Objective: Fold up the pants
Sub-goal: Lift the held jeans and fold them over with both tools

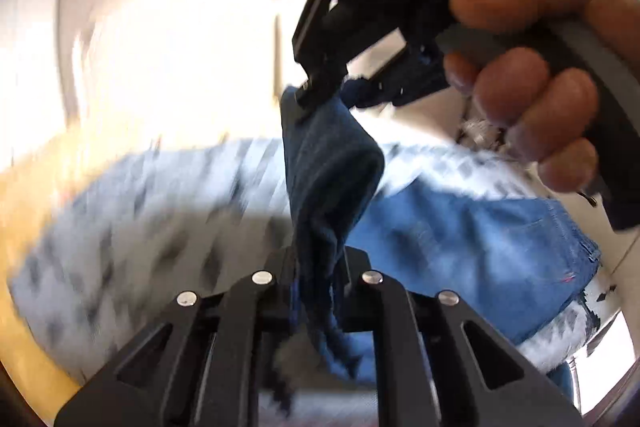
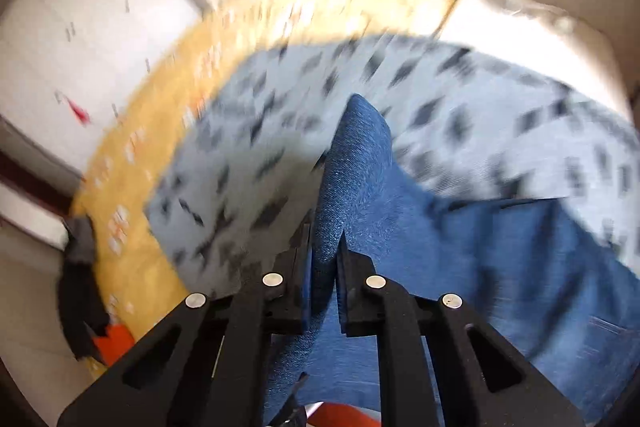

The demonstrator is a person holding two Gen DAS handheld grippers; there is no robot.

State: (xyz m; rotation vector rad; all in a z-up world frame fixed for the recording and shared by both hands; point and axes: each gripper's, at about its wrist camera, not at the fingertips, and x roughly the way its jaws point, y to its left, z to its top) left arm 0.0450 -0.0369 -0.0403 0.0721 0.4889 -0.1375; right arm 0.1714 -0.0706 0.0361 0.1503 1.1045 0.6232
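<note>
With both views blurred, I see the left gripper (image 1: 318, 267) clamped on the jeans (image 1: 472, 247). Right gripper (image 2: 324, 263) also pinches them; denim hangs above the patterned blanket (image 2: 280, 131).

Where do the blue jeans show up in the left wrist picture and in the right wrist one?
Left wrist view: the blue jeans lie right of centre, a dark fold rising from the left tongs to the right tongs.
Right wrist view: they fill the lower right, a fold clamped in the right tongs.
Shared landmark: the grey patterned cover beneath.
</note>
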